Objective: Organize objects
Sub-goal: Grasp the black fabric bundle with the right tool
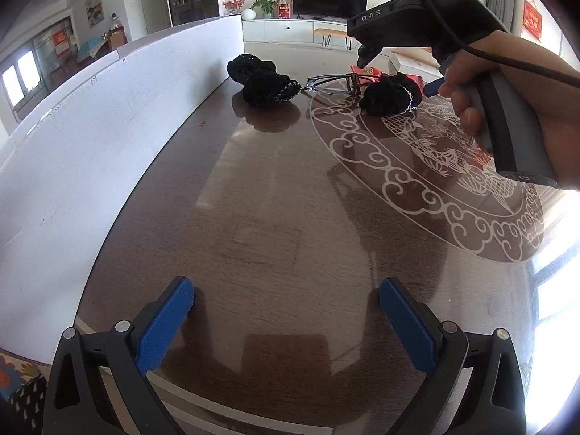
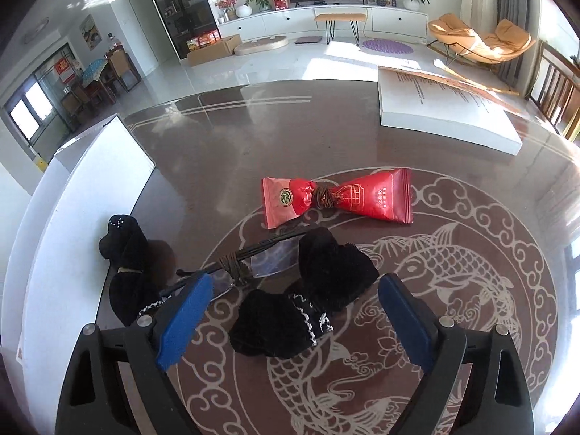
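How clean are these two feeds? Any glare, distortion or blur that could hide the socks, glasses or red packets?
Left wrist view: fisheye bends the table edge, sun glare whitens the right rim, glasses look small. Right wrist view: sharp, glossy top mirrors room light, yet black sock and red packets read clearly between the right gripper jaws.

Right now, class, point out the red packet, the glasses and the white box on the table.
red packet (image 2: pixel 377 195): right wrist view, on its larger right half.
glasses (image 2: pixel 270 262): right wrist view, on a clear lens.
white box (image 2: pixel 446 127): right wrist view, on its front side.
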`<action>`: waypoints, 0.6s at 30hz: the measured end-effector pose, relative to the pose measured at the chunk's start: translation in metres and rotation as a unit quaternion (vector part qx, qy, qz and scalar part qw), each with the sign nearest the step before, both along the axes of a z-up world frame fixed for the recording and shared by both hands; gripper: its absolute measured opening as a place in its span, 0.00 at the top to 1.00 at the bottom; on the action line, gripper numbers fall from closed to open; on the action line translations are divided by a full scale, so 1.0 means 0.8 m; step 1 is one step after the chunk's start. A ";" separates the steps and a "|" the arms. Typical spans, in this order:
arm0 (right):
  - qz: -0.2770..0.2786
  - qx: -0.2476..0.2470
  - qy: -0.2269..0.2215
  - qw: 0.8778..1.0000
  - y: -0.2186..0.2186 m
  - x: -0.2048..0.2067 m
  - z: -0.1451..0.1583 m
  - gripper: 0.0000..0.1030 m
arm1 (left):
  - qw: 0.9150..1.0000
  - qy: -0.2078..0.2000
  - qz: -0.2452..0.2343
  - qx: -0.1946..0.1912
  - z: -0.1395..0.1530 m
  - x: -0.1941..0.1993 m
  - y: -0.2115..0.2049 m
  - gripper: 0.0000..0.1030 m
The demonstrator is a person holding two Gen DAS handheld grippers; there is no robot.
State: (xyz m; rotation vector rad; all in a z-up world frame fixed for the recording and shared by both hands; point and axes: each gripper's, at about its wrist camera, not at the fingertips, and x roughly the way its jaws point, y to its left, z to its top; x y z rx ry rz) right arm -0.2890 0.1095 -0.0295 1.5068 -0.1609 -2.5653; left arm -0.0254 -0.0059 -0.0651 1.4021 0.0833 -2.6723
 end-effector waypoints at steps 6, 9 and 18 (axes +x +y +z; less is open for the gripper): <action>-0.016 0.017 -0.020 1.000 0.005 -0.003 -0.025 0.52 | 1.000 0.000 0.000 0.000 -0.001 -0.001 -0.001 0.00; 0.005 0.019 -0.009 1.000 0.020 0.028 -0.023 0.62 | 1.000 0.000 0.001 0.000 -0.002 -0.002 -0.001 0.00; 0.090 0.129 0.061 0.986 0.087 0.195 -0.031 0.62 | 1.000 0.002 0.002 0.000 -0.002 -0.003 0.000 0.00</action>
